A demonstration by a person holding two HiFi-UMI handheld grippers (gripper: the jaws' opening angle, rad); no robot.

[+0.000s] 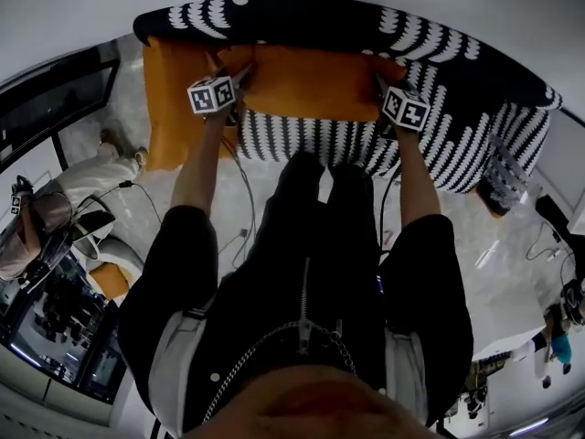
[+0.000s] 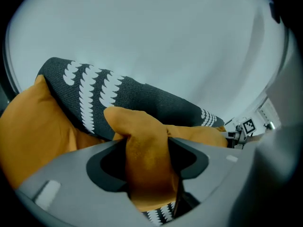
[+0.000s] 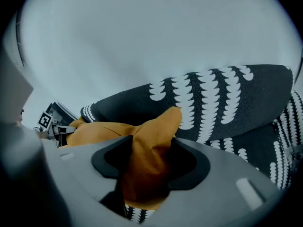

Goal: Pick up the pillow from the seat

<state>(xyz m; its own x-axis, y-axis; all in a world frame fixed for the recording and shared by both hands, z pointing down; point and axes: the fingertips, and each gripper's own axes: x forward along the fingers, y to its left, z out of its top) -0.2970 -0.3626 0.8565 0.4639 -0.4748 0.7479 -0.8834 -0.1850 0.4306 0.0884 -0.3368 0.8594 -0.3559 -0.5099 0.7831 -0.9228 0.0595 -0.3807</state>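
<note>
Left tongs [image 2: 147,161]: clenched on the pillow's [image 1: 311,82] left corner, cloth bunched between them.
Right tongs [image 3: 149,162]: clenched on its right corner.
Pillow: at 12 o'clock, over the seat [image 1: 311,140].
Edges: backrest [image 1: 302,12] close behind; second cushion [image 1: 174,108] at 9 o'clock.
Open room: toward 6 o'clock.
Textures: soft orange weave; dark knit with white scalloped stripes.

I wear a black short-sleeved top [image 1: 174,273] with a zip [image 1: 304,300] down the front, a silver chain [image 1: 265,346] across it and pale side panels [image 1: 174,369], above black trousers [image 1: 315,199]. My left tongs [image 1: 239,74] and right tongs [image 1: 380,82] each carry a white cube [image 1: 212,94] with black square markers. Their bodies are grey with dark scooped hollows, and thin cables [image 1: 249,199] trail beside my forearms.
</note>
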